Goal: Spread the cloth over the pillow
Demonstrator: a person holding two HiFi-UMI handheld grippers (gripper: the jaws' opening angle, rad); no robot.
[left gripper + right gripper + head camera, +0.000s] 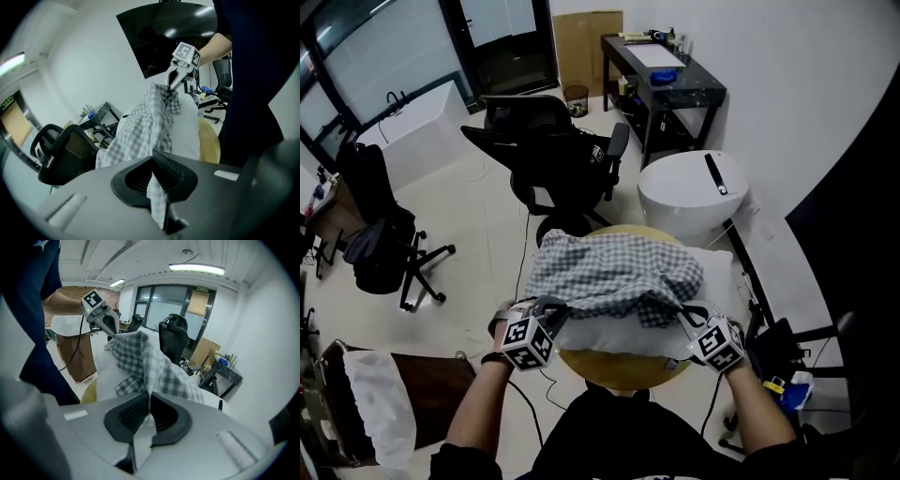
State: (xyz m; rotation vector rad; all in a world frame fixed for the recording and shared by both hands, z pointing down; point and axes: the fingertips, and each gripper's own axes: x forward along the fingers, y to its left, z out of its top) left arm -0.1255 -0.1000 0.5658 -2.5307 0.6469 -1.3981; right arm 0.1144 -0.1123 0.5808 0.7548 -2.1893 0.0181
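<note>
Far left, at eight o'clock in the head view: one brown bag with a white liner. Higher up, two black office chairs, one at nine o'clock, the other nearer twelve.

Next, two grippers, one in each hand, level with each other at the pillow's near edge. Left gripper at seven o'clock of the pillow, fingers pressed together, pinching the cloth's near-left corner, a strip of fabric hanging out below them.

In the middle, one grey-and-white checked cloth, bunched and wrinkled on one white pillow, covering its far part and leaving a near strip bare. Pillow resting on one round wooden surface.

Right gripper at five o'clock of the pillow, fingers likewise clamped on the cloth's near-right corner.

Beyond, at one o'clock: one white round drum and one black desk against the wall.
</note>
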